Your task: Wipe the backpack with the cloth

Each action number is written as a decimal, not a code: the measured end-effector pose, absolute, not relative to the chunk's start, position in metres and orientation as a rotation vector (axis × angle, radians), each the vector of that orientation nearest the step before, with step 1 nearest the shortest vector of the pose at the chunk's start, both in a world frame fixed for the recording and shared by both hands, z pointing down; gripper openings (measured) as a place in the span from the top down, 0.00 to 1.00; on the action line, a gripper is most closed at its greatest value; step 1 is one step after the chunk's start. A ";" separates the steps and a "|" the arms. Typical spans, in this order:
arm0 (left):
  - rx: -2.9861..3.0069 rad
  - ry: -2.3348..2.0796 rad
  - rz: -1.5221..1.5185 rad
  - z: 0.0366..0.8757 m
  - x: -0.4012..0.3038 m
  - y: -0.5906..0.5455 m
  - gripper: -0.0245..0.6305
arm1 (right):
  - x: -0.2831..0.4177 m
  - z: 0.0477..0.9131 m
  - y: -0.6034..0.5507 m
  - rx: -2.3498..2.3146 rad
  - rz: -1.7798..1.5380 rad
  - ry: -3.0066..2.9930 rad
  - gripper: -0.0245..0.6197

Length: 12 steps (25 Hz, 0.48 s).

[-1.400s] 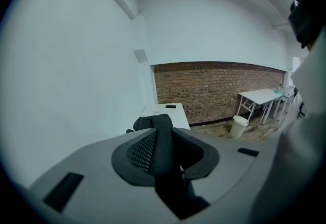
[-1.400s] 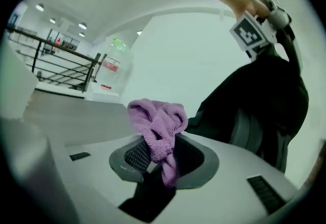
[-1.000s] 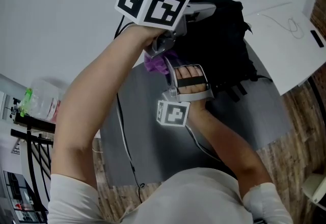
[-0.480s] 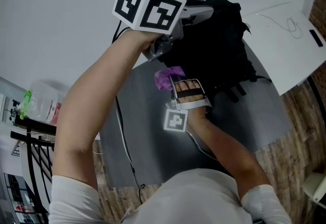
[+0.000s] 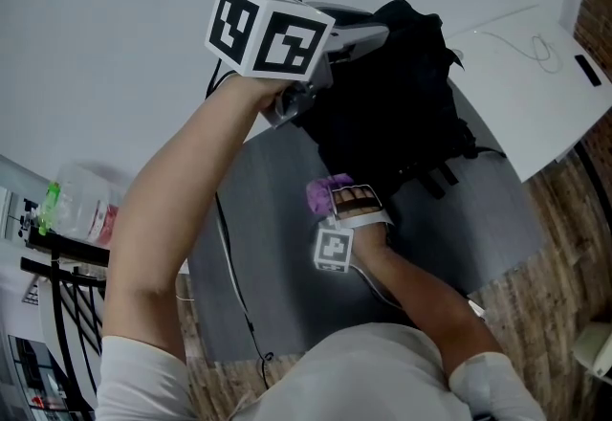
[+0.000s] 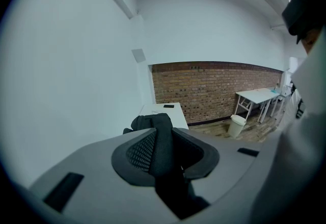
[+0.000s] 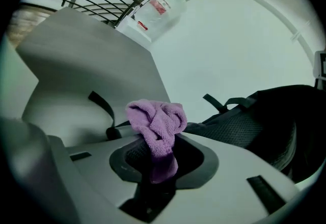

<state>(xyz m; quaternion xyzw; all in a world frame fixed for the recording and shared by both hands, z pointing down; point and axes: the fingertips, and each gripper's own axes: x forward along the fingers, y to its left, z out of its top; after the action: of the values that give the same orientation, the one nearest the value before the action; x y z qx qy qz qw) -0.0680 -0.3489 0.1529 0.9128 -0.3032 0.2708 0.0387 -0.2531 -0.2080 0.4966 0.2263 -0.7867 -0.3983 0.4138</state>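
Backpack [image 5: 402, 103]: black, soft, with mesh panel and loose straps. Stands on grey mat [image 5: 268, 247], long axis running up toward left claw [image 5: 378, 27]. Left claw clamped on black top strap [image 6: 162, 141], keeping backpack upright. Right claw [image 5: 330, 201] pinched tight on bunched purple cloth [image 7: 155, 123], low at backpack's near side. In right gripper view backpack lies just right of cloth; contact unclear. Right claw nearer that side, so wipe likely runs along it.

L gripper [image 5: 368, 27] up high w/ marker cube [image 5: 268, 32], tip at top of black backpack [image 5: 392, 113]. R gripper [image 5: 337, 206] below it, purple cloth [image 5: 325, 191] at its tip, just beside pack's lower edge. Grey mat [image 5: 277, 256] under both; white table [image 5: 535, 75] right of R gripper.
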 end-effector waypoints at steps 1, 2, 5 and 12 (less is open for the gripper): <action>2.805 -0.933 0.832 0.153 -0.068 -0.349 0.82 | -0.249 0.509 -0.201 0.500 -0.968 -1.961 0.79; 2.812 -0.936 0.834 0.152 -0.068 -0.350 0.82 | -0.247 0.515 -0.194 0.458 -0.927 -1.978 0.79; 2.834 -0.953 0.840 0.150 -0.069 -0.352 0.82 | -0.242 0.505 -0.176 0.430 -0.770 -2.132 0.79; 2.796 -1.052 0.818 0.138 -0.080 -0.361 0.82 | -0.197 0.401 -0.165 0.513 -0.500 -2.597 0.79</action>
<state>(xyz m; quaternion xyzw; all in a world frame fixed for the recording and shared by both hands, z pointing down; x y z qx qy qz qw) -0.0797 -0.3612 0.1378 0.9025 -0.3394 0.2641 0.0223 -0.1970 -0.1648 0.4007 0.1858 -0.9399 -0.1810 0.2220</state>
